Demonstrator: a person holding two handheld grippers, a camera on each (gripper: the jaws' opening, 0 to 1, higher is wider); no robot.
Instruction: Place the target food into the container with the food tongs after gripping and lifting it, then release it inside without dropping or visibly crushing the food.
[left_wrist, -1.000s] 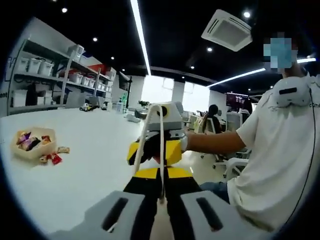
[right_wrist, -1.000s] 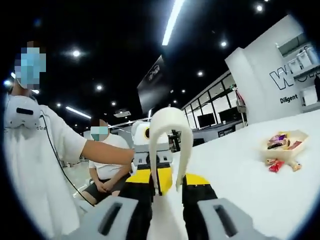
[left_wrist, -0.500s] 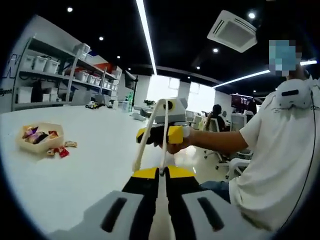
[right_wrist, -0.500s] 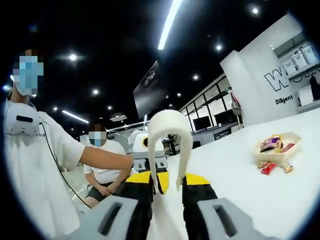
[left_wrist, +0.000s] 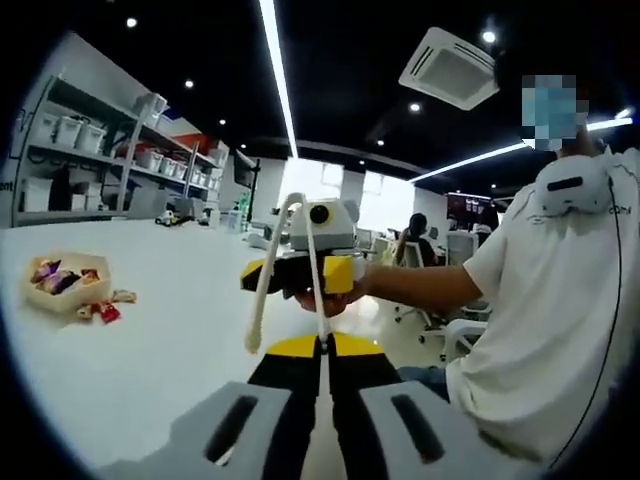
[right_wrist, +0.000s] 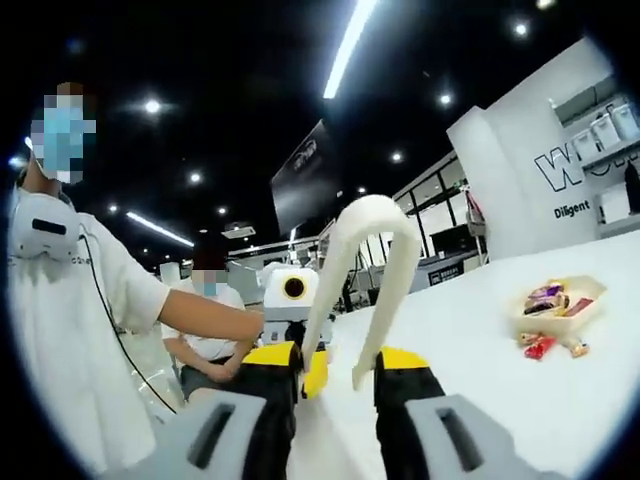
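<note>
Cream food tongs (left_wrist: 262, 290) stretch between my two facing grippers. My left gripper (left_wrist: 320, 350) is shut on the tip of one tong arm, and the other arm's tip hangs free to its left. In the right gripper view the tongs' bend (right_wrist: 372, 212) arches over my right gripper (right_wrist: 336, 368), whose jaws stand apart and empty. A hand holds the right gripper (left_wrist: 297, 275) just beyond the bend. A shallow cream container (left_wrist: 62, 285) (right_wrist: 560, 305) of wrapped sweets sits far off on the white table (left_wrist: 160, 340). A few loose wrapped sweets (left_wrist: 100, 310) (right_wrist: 548, 346) lie beside it.
The person in a white shirt (left_wrist: 540, 320) stands at the table's edge. Another person (right_wrist: 210, 345) sits behind. Shelves with bins (left_wrist: 90, 135) line the far wall. Bare tabletop (right_wrist: 500, 400) lies between the grippers and the container.
The tongs' bend has swung sideways, leftward in the left gripper view and rightward in the right gripper view. The right jaws stand slightly wider. Both views shifted a little.
</note>
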